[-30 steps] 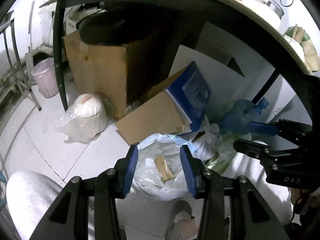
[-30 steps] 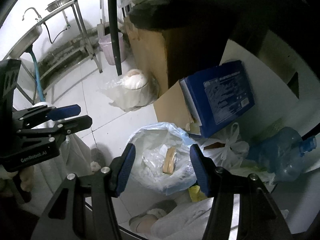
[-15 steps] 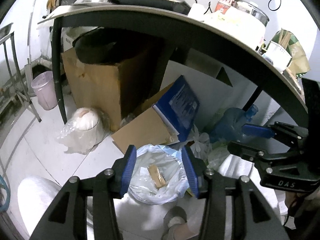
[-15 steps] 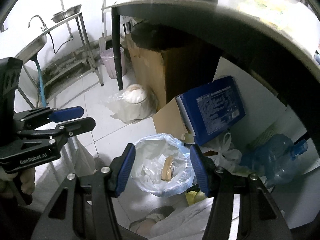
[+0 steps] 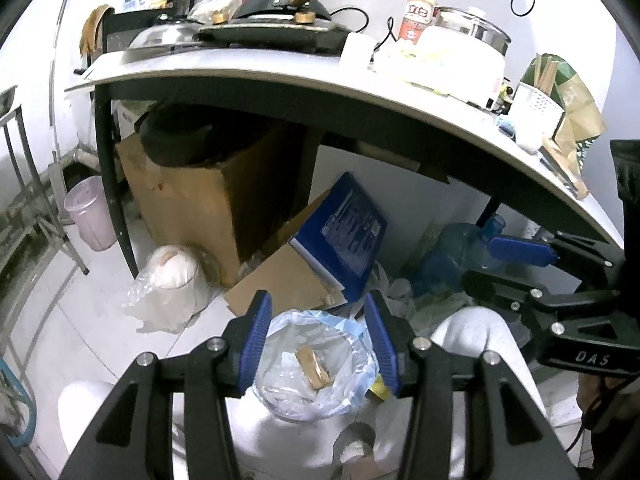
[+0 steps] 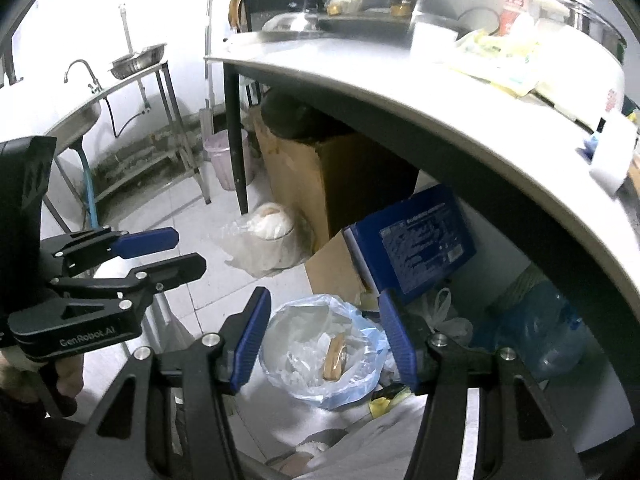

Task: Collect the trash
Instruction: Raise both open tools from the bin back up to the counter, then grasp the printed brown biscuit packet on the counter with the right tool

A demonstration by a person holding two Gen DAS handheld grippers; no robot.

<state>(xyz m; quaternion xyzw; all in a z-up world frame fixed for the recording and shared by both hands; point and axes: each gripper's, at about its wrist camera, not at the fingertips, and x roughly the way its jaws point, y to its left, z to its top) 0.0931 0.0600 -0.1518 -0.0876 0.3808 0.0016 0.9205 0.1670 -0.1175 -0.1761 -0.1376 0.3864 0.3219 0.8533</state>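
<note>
A bin lined with a pale blue plastic bag (image 5: 320, 364) stands on the floor under the table; it also shows in the right wrist view (image 6: 324, 356). A brown wrapped piece of trash (image 5: 313, 367) lies inside it on crumpled plastic. My left gripper (image 5: 318, 344) is open and empty, well above the bin. My right gripper (image 6: 326, 340) is open and empty too, also high above the bin. Each gripper shows at the edge of the other's view, the right one (image 5: 520, 264) and the left one (image 6: 156, 252).
A white table (image 5: 360, 84) loaded with pots, a bottle and a rice cooker overhangs the bin. Under it stand a brown carton (image 5: 188, 200), a blue box (image 5: 344, 232), a blue water jug (image 5: 452, 256) and a plastic-wrapped roll (image 5: 172, 272). A pink bin (image 5: 90, 216) and a sink stand (image 6: 92, 112) are to the left.
Both grippers have risen and pulled back from the bin, so the tabletop and its clutter have come into view. Both stay open and empty.
</note>
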